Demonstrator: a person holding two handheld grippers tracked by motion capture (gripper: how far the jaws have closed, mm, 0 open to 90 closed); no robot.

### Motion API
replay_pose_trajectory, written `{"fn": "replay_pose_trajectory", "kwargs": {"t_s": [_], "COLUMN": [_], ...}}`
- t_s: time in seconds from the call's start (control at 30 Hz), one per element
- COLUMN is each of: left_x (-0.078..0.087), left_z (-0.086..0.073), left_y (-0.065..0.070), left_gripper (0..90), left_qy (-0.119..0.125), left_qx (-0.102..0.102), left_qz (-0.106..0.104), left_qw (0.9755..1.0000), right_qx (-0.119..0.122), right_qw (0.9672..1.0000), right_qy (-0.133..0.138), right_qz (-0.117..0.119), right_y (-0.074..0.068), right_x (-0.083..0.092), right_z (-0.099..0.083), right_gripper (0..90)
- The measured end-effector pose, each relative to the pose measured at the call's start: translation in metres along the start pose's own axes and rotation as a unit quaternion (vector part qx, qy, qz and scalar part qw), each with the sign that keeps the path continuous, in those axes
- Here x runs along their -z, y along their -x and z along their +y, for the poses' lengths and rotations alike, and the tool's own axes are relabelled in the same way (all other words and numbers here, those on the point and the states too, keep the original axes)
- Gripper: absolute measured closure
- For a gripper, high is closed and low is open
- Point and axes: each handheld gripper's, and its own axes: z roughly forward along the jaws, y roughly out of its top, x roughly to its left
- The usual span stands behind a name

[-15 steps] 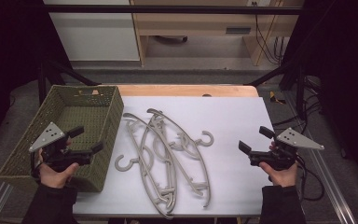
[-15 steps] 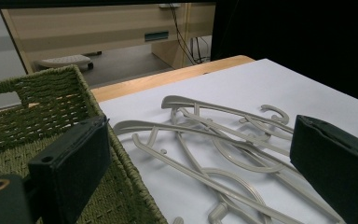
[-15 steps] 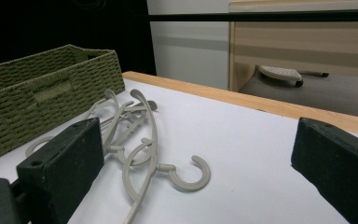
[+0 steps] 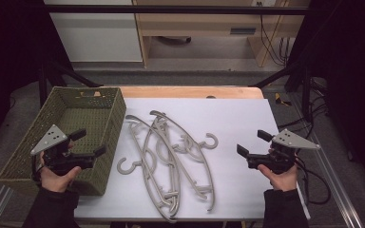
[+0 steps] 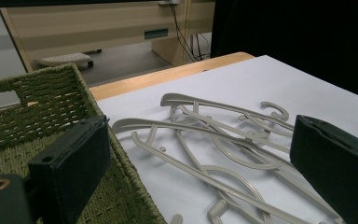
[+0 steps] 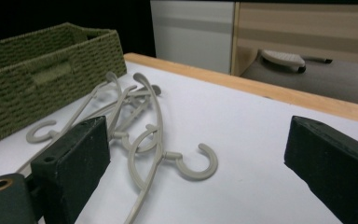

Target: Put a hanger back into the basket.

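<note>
While nothing is shifting since half a second ago, the left gripper [image 4: 89, 143] is hovering over the basket [image 4: 105, 97] rim, jaws released and empty. Right of the basket, the hangers [image 4: 168, 156] are lying untouched, long axes running near-to-far, hooks pointing sideways. Farther right, the right gripper [image 4: 252, 144] is idling, likewise released.

Grey hangers [image 4: 171, 156], woven olive-green basket [image 4: 16, 159], white table [image 4: 237, 118].

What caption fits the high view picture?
Two open hand-held grippers, left and right, flank tangled grey clothes hangers beside a green woven basket.
</note>
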Motion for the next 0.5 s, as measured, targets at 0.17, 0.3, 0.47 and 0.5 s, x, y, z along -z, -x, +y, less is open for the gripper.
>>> {"fn": "replay_pose_trajectory", "kwargs": {"t_s": [0.17, 0.3, 0.47, 0.5], "left_x": [-0.001, -0.002, -0.003, -0.003], "left_z": [-0.001, -0.001, -0.002, -0.002], "left_y": [0.0, 0.0, 0.0, 0.0], "left_gripper": [4.7, 4.7, 4.7, 4.7], "left_qy": [-0.002, -0.005, -0.006, -0.006], "left_qx": [-0.001, -0.002, -0.002, -0.003], "left_qz": [0.0, -0.001, -0.002, -0.002], "left_qw": [1.0, 1.0, 1.0, 1.0], "right_qx": [0.008, 0.013, 0.015, 0.02], "right_qw": [0.9994, 0.9982, 0.9959, 0.9952], "right_qy": [-0.033, -0.059, -0.089, -0.095], "right_qz": [0.003, 0.002, 0.007, 0.008], "right_y": [-0.007, -0.013, -0.023, -0.024], "right_x": [-0.01, -0.02, -0.033, -0.035], "right_z": [-0.001, -0.003, -0.008, -0.008], "right_gripper": [8.7, 9.5, 12.1, 12.2]}}
